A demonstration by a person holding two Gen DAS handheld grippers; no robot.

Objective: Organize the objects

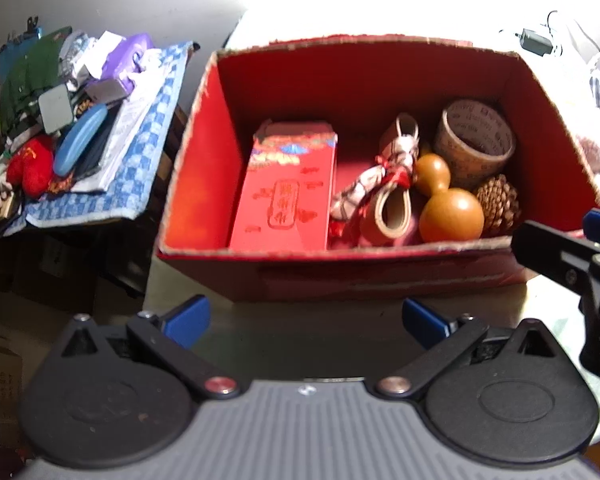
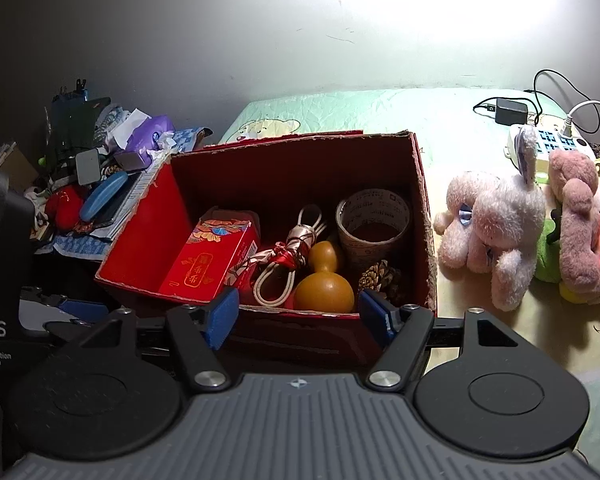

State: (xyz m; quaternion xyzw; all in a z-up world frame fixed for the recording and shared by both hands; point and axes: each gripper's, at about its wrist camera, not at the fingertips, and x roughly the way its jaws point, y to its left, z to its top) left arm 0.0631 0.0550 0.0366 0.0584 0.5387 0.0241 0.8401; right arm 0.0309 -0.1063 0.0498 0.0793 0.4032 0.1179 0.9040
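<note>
Pink plush rabbit (image 2: 496, 216), on the bed's right side beside the red box (image 2: 422, 216): light, soft, compressible; grip mid-body; both grippers' jaws wide, empty.

A bed (image 2: 380, 108) with a pale green sheet carries a red cardboard box (image 2: 148, 232), plush toys (image 2: 496, 220) and a black charger (image 2: 511, 111).

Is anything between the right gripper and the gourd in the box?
Yes: the box's near wall stands between the right gripper and the gourd. Both its fingers are spread open before that wall, so it must go over the rim.
</note>
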